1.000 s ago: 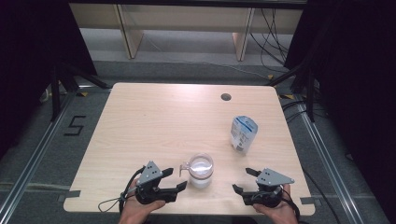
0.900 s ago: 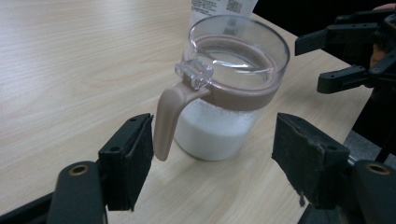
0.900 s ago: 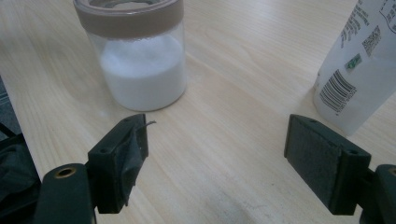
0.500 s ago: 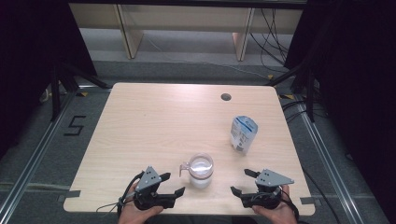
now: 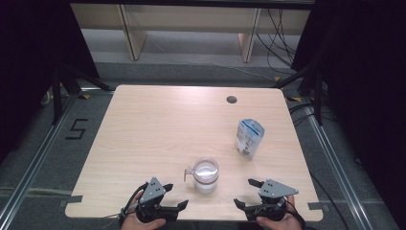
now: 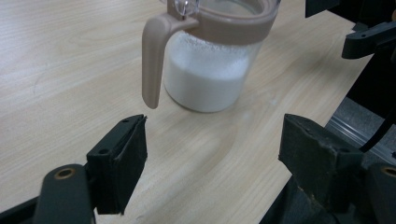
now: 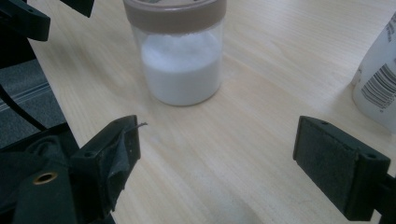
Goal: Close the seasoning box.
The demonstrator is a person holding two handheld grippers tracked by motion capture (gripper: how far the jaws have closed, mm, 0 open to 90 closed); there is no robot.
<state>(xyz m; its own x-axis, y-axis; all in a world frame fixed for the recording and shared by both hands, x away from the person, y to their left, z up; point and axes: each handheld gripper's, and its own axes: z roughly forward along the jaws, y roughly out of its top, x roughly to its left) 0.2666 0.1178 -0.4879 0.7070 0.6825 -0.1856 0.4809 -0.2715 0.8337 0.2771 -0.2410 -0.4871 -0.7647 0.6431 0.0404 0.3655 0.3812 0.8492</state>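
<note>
Jug (image 5: 206,175) (white powder inside) between left gripper (image 5: 176,197) and right gripper (image 5: 242,193) — both agape, left just widening, untouched.

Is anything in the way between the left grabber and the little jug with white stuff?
No. The left gripper has open jaws with nothing between them, and bare table lies ahead up to the jug. The jug's handle hangs on its near side.
</note>
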